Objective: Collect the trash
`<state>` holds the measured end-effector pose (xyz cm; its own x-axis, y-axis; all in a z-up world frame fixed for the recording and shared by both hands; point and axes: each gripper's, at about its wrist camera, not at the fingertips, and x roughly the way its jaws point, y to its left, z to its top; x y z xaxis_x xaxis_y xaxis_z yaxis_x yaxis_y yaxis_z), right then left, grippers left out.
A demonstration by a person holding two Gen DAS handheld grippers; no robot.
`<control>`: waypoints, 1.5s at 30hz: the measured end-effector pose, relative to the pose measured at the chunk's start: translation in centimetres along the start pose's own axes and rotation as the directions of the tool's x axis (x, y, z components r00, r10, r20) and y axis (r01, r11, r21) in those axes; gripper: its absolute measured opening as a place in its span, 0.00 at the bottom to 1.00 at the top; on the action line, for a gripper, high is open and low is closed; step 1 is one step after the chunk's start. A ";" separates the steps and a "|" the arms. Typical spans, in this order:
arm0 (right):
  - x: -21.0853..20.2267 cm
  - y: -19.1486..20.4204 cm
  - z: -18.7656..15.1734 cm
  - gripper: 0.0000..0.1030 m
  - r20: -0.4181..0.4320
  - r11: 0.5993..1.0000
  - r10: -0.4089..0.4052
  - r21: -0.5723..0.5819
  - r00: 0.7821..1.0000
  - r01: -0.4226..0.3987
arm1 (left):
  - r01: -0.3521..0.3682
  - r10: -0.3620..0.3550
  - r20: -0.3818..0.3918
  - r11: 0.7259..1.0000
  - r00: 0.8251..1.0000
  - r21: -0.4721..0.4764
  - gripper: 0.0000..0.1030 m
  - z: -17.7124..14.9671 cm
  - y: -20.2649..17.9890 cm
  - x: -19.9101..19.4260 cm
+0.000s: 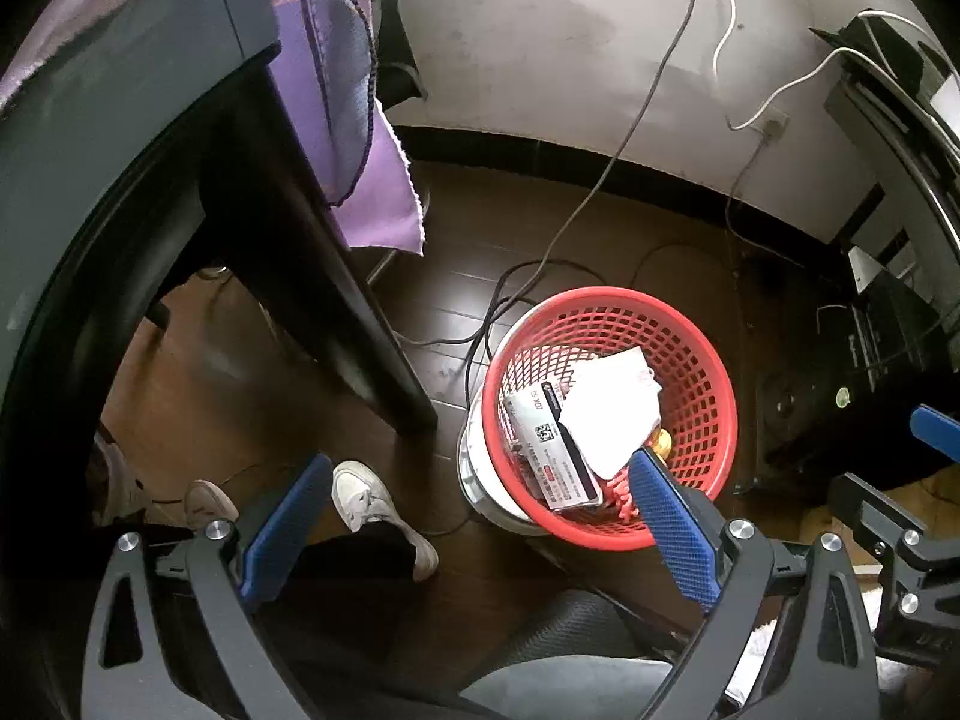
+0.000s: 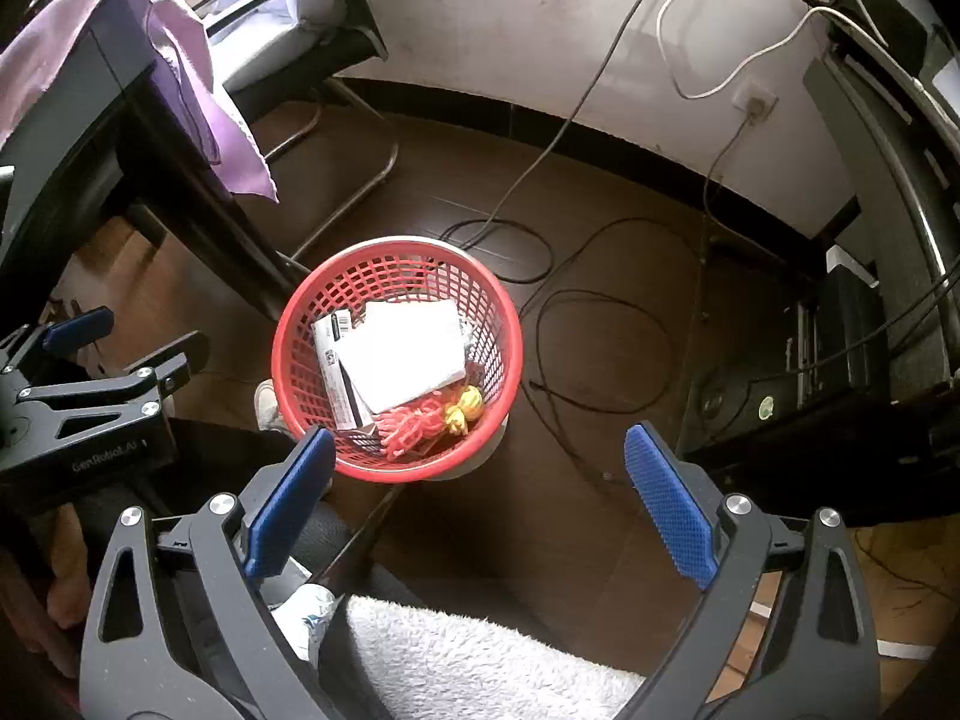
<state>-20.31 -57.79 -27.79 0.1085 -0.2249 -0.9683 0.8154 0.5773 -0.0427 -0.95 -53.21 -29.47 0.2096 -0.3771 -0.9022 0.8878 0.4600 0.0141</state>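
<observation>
A red mesh basket [image 1: 708, 378] stands on the dark wood floor and also shows in the right wrist view [image 2: 288, 354]. Inside it lie a white paper [image 1: 606, 414] [image 2: 408, 354], a printed box [image 1: 552, 456] [image 2: 336, 354], red string [image 2: 414, 423] and a yellow item [image 2: 465, 408]. My left gripper [image 1: 480, 474] is open and empty, high above the floor, its right finger over the basket's near rim. My right gripper [image 2: 480, 462] is open and empty, above and just right of the basket.
A dark desk leg [image 1: 336, 300] draped with purple cloth [image 1: 360, 150] stands left of the basket. Cables [image 2: 576, 312] run over the floor. A chair [image 2: 288, 42] stands at the back. White shoes [image 1: 378, 510] are below. Dark equipment [image 2: 852, 324] stands at right.
</observation>
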 end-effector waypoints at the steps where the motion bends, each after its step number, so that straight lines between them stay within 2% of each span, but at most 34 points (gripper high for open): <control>1: 0.0 0.0 0.0 0.91 0.001 1.000 0.001 -0.001 1.000 -0.001 | -0.002 0.002 0.002 1.000 1.000 0.009 0.94 0.0 -0.2 0.0; 8: 0.0 -0.3 0.0 0.91 -0.001 1.000 0.017 0.005 1.000 -0.017 | -0.023 0.023 0.003 0.996 1.000 0.092 0.94 -0.3 -1.7 0.0; 21: 0.2 -0.3 0.1 0.91 -0.011 1.000 0.025 0.009 1.000 -0.025 | 0.000 0.001 -0.019 0.996 1.000 0.092 0.94 -0.3 -1.5 0.4; 45: 0.5 -0.5 -0.3 0.91 -0.018 1.000 0.027 0.014 0.999 -0.027 | -0.011 0.013 -0.015 0.996 1.000 0.094 0.94 -0.3 -1.6 0.3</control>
<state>-20.78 -57.95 -28.31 0.1206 -0.1951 -0.9733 0.8201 0.5720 -0.0130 -2.43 -53.87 -29.92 0.2148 -0.3594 -0.9081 0.9200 0.3865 0.0646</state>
